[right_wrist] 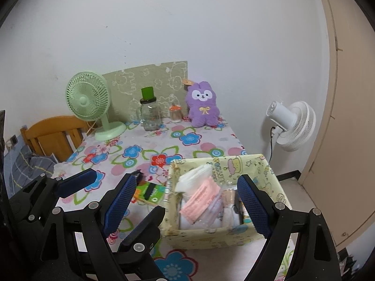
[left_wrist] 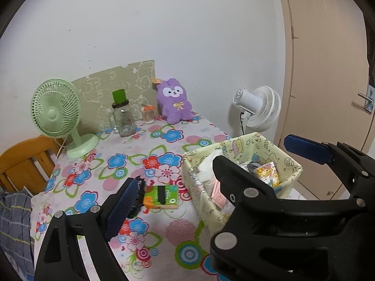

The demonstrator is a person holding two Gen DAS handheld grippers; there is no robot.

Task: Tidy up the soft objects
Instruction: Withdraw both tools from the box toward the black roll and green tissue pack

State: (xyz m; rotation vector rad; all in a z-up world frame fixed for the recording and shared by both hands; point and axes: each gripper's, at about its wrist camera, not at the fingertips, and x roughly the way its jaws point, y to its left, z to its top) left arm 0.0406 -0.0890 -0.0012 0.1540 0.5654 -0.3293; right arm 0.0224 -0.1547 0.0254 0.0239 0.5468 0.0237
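Both tools, left tool (left_wrist: 211, 171) and right tool (right_wrist: 187, 201), tilt downward over the table (right_wrist: 211, 145), wide open, empty.

No readable words or numbers are showing for you anywhere, the green and orange flat packet (left_wrist: 161, 197) on the flowered tablecloth is carrying print too small to read, the pale yellow cartoon-printed fabric box (right_wrist: 255, 168) is bearing lettering too blurred to make out

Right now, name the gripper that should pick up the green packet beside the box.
Left, probably. The green packet lies left of the box, just ahead of the open left gripper; the open right gripper faces the box instead.
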